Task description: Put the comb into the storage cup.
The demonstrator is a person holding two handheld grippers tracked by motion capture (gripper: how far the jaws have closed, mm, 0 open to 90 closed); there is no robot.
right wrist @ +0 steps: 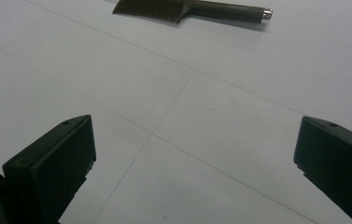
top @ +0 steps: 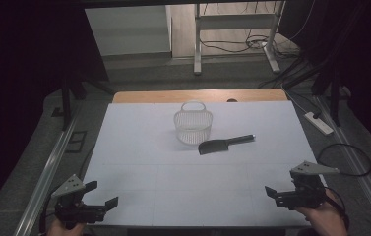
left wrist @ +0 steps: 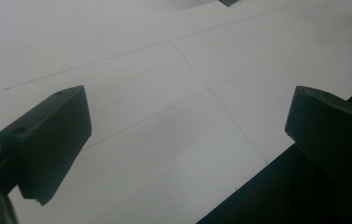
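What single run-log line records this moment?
left gripper: open, idle | right gripper: open, idle | comb: flat beside basket

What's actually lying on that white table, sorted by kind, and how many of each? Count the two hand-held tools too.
Baskets: 1, the white basket, standing near the table's far middle.
Combs: 1, the dark comb, lying just beside the basket.
Hand-held grippers: 2, the left gripper and the right gripper, both with jaws apart.
Total: 4

White mesh basket (top: 193, 123); black comb (right wrist: 190, 9), silver-tipped; white table (top: 139, 147), thin grey grid lines; black grippers.
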